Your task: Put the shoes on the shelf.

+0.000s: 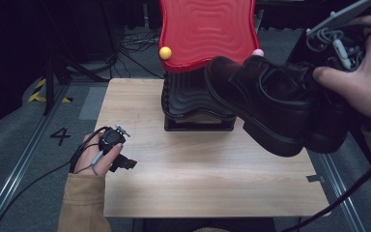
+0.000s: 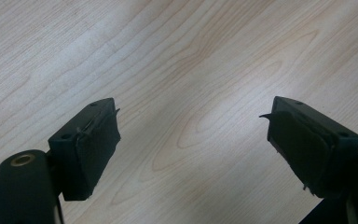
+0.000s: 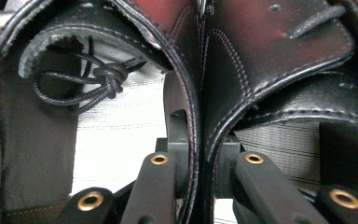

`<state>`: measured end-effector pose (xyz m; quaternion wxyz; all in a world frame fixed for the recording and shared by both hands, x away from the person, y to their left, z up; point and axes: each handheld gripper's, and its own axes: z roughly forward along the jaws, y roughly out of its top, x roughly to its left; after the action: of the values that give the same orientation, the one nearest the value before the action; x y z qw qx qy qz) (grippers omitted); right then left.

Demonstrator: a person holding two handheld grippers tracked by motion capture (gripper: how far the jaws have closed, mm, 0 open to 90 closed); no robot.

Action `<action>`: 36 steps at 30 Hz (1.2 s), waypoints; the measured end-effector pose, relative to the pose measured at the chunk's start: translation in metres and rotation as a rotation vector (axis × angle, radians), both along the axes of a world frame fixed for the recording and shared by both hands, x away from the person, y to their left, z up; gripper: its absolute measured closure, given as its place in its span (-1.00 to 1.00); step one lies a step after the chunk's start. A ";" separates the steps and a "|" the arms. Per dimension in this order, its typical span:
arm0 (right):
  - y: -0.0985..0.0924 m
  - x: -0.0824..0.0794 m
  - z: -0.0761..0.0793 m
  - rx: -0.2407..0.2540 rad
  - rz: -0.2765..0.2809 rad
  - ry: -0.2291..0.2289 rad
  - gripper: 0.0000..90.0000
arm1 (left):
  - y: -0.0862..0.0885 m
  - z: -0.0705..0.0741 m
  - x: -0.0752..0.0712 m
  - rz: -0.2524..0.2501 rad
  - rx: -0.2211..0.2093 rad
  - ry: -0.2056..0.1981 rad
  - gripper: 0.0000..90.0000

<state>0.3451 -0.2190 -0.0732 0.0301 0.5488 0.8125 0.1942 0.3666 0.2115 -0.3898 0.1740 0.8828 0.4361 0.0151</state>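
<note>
High view: the right gripper (image 1: 340, 50) is carrying a pair of black shoes (image 1: 270, 104) above the tabletop (image 1: 198, 179).
Its jaws are pinching both inner collars together (pickup done, placing left); the left gripper (image 1: 118, 159) is resting, jaws spread.

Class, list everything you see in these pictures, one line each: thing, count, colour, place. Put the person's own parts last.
Shoes: two, black leather, held side by side in the air over the table's right part.
Shoe rack: one, black base with a red wavy top shelf, at the table's far edge.
Knobs: two, one yellow and one pink, at the red shelf's corners.
Table: one, light wood.
Floor mark "4": one, black, left of the table.
Left hand-held gripper: one, black, open, low over the table.
Right hand-held gripper: one, black, pinching both shoes' inner collars together.
</note>
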 end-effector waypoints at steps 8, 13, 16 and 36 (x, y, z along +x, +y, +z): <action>0.027 0.022 0.029 0.013 -0.013 -0.060 0.83 | 0.001 0.000 0.001 -0.009 -0.014 -0.002 -0.61; 0.050 0.045 0.044 0.002 -0.043 -0.112 0.83 | 0.001 -0.001 0.004 -0.010 -0.010 -0.003 -0.61; 0.064 0.063 0.051 -0.001 -0.066 -0.127 0.83 | -0.001 -0.001 0.004 -0.018 -0.005 -0.003 -0.61; 0.110 0.151 0.058 -0.029 -0.129 -0.297 0.83 | 0.011 0.005 0.000 -0.018 -0.069 -0.029 -0.62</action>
<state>0.4961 -0.1093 -0.0149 0.1700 0.5647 0.7649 0.2590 0.3665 0.2230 -0.3848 0.2106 0.8799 0.4257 0.0114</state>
